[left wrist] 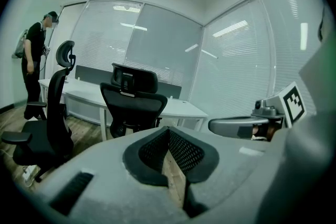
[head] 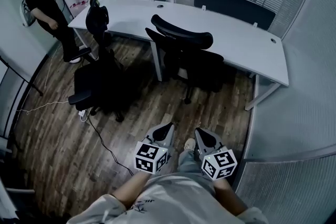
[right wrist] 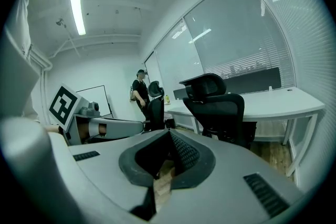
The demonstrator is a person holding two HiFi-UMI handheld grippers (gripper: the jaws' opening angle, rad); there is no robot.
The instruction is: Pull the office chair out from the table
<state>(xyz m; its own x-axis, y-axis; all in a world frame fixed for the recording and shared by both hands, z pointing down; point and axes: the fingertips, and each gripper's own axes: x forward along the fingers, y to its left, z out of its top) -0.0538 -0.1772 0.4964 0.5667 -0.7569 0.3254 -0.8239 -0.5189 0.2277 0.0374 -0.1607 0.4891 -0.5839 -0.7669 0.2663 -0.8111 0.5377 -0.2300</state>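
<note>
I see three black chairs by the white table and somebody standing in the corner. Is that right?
Not quite: there are two black chairs, not three. The head view shows only the middle chair pushed up to the white table and the left chair standing further out on the wooden floor. The dark panels behind the table are not chairs. The person standing in the corner is right.

Black is shown on the office chair point(head: 184, 55) at centre, the second chair point(head: 97, 81) at left and the person's clothes point(head: 44, 5) at upper left, white on the curved table point(head: 231, 34), brown wood grain on the floor point(head: 52, 160), and black-and-white square markers on the grey left gripper point(head: 167, 126) and right gripper point(head: 200, 131).
</note>
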